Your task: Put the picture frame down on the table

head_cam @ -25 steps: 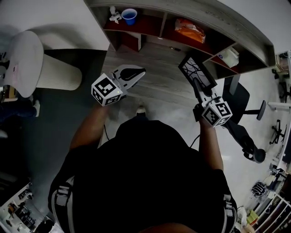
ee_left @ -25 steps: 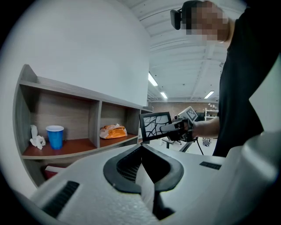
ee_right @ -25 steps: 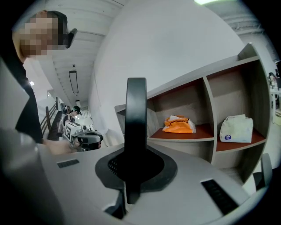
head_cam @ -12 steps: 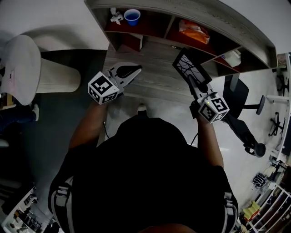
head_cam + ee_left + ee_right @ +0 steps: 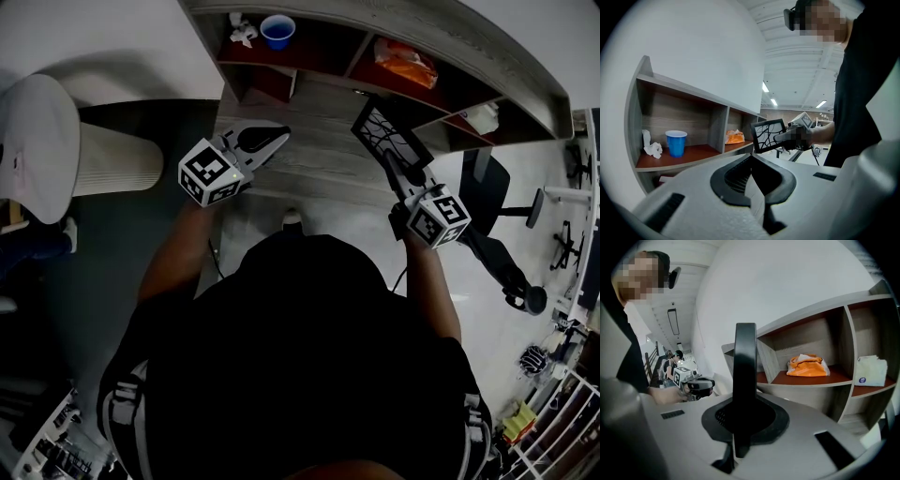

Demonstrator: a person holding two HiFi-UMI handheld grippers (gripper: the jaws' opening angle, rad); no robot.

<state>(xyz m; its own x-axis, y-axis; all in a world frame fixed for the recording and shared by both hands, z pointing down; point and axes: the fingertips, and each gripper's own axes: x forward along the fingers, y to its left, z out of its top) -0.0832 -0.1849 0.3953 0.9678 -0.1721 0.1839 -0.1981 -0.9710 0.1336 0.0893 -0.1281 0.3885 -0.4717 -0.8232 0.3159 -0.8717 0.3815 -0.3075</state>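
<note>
A black picture frame [image 5: 390, 135] with a white branch pattern is held up in the air by my right gripper [image 5: 401, 169], which is shut on its lower edge. In the right gripper view the picture frame [image 5: 744, 380] shows edge-on, standing upright between the jaws. The picture frame [image 5: 768, 135] also shows in the left gripper view, at mid-distance. My left gripper [image 5: 267, 141] is shut with nothing in it, held over the grey wooden table [image 5: 328, 159] to the left of the frame.
Shelf cubbies at the table's back hold a blue cup [image 5: 277, 31] with crumpled white paper [image 5: 242, 30], an orange bag [image 5: 405, 64] and a white pack [image 5: 482, 117]. A white round stool [image 5: 56, 141] stands left; a black office chair [image 5: 492, 202] stands right.
Both grippers have moved a little forward toward the shelf. The frame has gone with the right gripper, up and slightly left in the head view.
</note>
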